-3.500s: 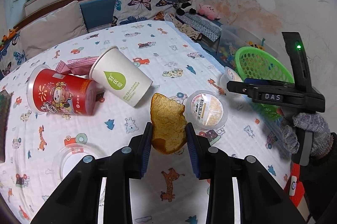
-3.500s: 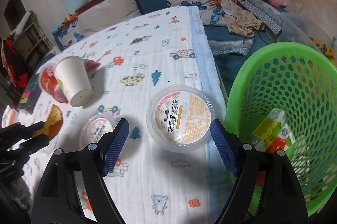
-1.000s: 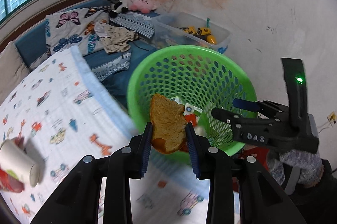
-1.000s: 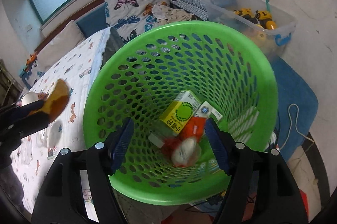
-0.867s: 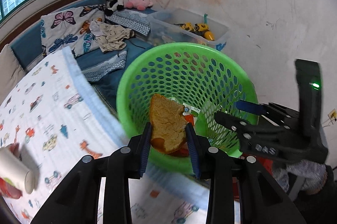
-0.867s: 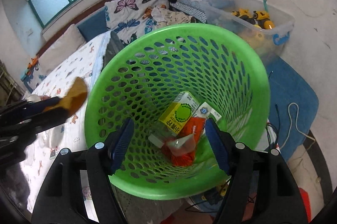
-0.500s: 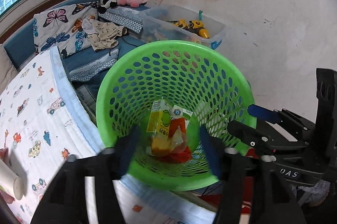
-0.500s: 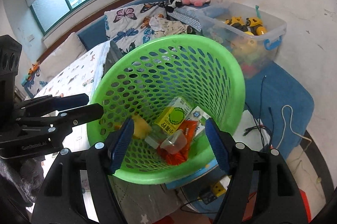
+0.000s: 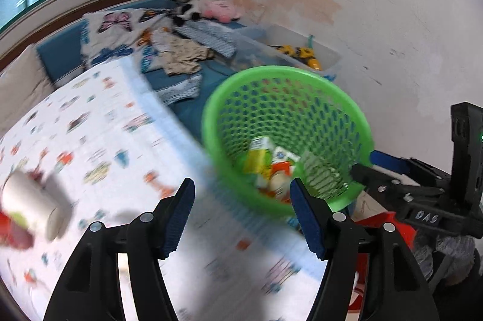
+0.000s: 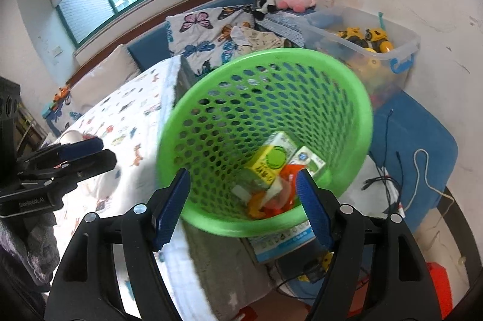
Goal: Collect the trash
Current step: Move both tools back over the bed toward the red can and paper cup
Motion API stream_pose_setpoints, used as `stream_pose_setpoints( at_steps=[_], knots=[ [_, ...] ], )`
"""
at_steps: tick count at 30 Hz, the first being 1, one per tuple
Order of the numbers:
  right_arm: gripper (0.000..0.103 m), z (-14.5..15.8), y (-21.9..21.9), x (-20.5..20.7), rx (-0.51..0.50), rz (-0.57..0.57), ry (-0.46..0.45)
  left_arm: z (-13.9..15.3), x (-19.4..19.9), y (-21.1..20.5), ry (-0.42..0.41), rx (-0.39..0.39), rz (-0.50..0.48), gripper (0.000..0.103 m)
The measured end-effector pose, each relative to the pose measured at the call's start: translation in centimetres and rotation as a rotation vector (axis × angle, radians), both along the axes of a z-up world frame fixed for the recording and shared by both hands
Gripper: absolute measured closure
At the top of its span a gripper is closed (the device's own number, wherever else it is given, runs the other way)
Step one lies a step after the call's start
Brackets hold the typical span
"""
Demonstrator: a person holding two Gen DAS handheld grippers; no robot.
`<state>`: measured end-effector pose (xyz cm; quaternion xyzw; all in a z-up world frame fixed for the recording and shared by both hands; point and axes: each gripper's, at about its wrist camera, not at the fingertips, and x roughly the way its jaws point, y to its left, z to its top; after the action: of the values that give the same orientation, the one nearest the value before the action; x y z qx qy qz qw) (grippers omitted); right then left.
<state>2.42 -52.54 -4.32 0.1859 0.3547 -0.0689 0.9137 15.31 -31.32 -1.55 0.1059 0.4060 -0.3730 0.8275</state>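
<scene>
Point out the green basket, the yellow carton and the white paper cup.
green basket [image 10: 271,54]: right wrist view, far rim.
yellow carton [image 10: 271,159]: right wrist view, printed face.
white paper cup [image 9: 28,204]: left wrist view, side wall.

A table [image 9: 99,140] covered by a white quilted cloth [image 10: 132,109] printed with small cartoon vehicles and animals carries the loose items. At its far left in the left wrist view a white paper cup [image 9: 28,204] lies on its side, touching a red container [image 9: 12,230] just beside it; both are blurred. A green perforated basket [image 10: 356,97] stands off the table's edge, with a blue mat [image 10: 422,134] on the floor beyond it.
</scene>
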Motion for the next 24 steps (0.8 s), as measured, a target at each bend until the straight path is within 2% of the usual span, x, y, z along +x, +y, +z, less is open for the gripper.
stream_pose_setpoints(
  at_steps=[15, 24],
  knots=[
    [0.027, 1.9, 8.7, 4.2, -0.011, 0.199, -0.026, -0.2, 1.8, 16.9, 0.026, -0.053, 0.336, 0.04],
    [0.027, 2.7, 14.7, 7.6, -0.041, 0.35, -0.04, -0.1, 3.3, 24.9, 0.018, -0.053, 0.507, 0.04]
  ],
)
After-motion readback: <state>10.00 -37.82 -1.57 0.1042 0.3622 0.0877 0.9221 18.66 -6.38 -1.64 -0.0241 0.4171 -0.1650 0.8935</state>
